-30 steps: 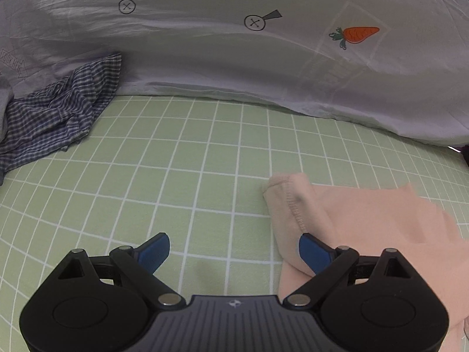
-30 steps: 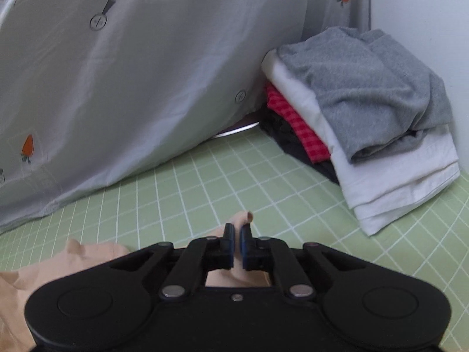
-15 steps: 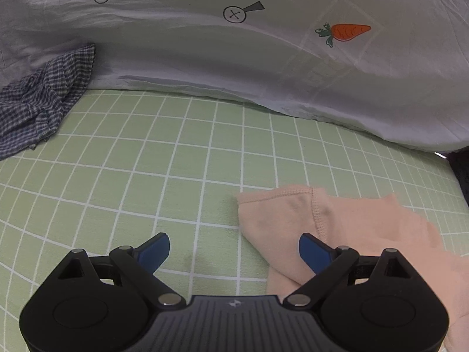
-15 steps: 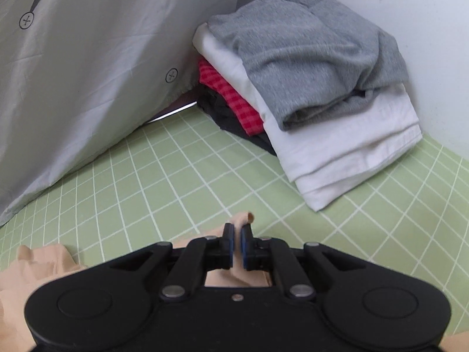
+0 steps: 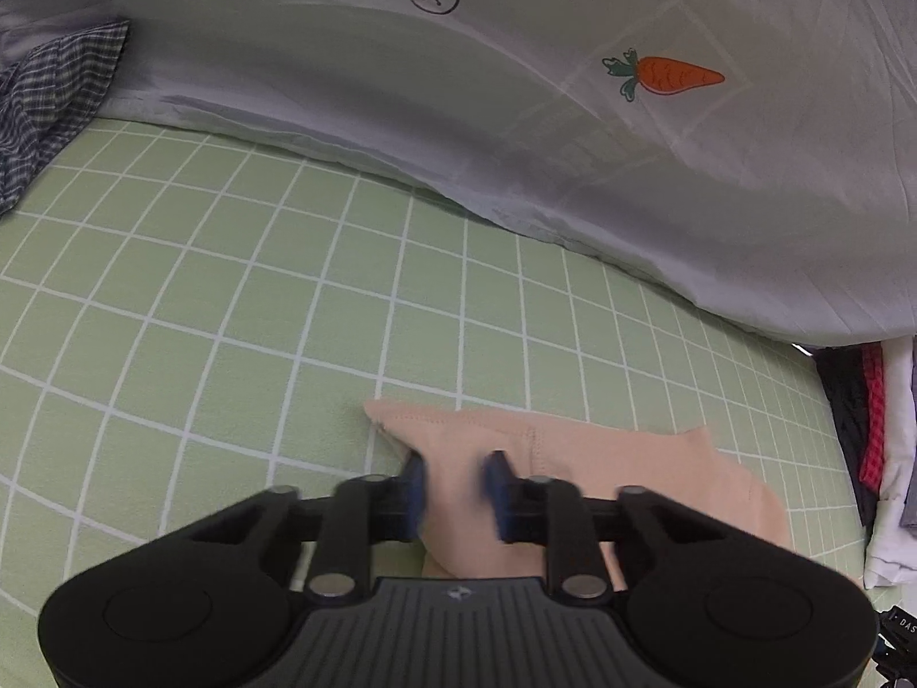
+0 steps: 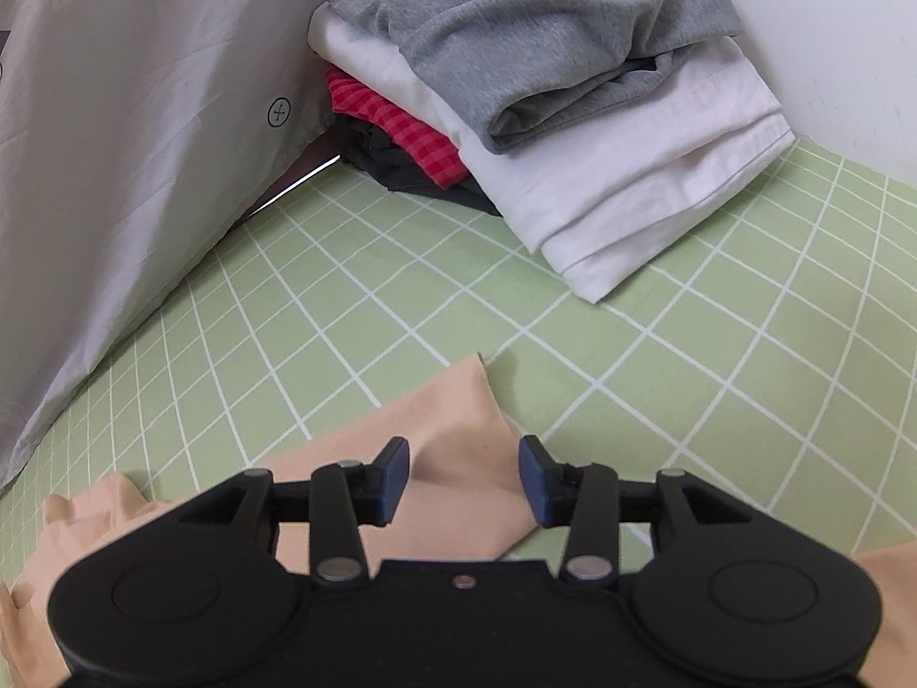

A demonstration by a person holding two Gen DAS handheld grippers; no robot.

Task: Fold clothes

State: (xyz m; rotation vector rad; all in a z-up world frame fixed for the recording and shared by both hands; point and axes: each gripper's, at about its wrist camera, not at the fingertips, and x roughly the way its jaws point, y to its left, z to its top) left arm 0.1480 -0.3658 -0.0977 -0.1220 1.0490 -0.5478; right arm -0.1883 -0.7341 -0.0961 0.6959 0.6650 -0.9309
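Through the left wrist camera I see my left gripper (image 5: 454,487) low over a peach garment (image 5: 579,476) that lies on the green mat (image 5: 240,298) with its white grid. The blue fingers (image 5: 414,487) are blurred and stand a narrow gap apart, with soft peach cloth between them; I cannot tell whether they pinch it. The garment's edge shows a stitched hem. Behind, a smooth grey sheet (image 5: 516,132) printed with a carrot (image 5: 665,75) drapes down, and a crumpled blue checked cloth (image 5: 40,103) sits at far left.

Through the right wrist camera my right gripper (image 6: 463,479) has its fingers (image 6: 392,479) spread apart over a pointed peach flap, gripping nothing. Ahead, well apart from the garment, stands a stack of folded clothes (image 6: 573,114): knitted grey on top, smooth white beneath, then red check and black.
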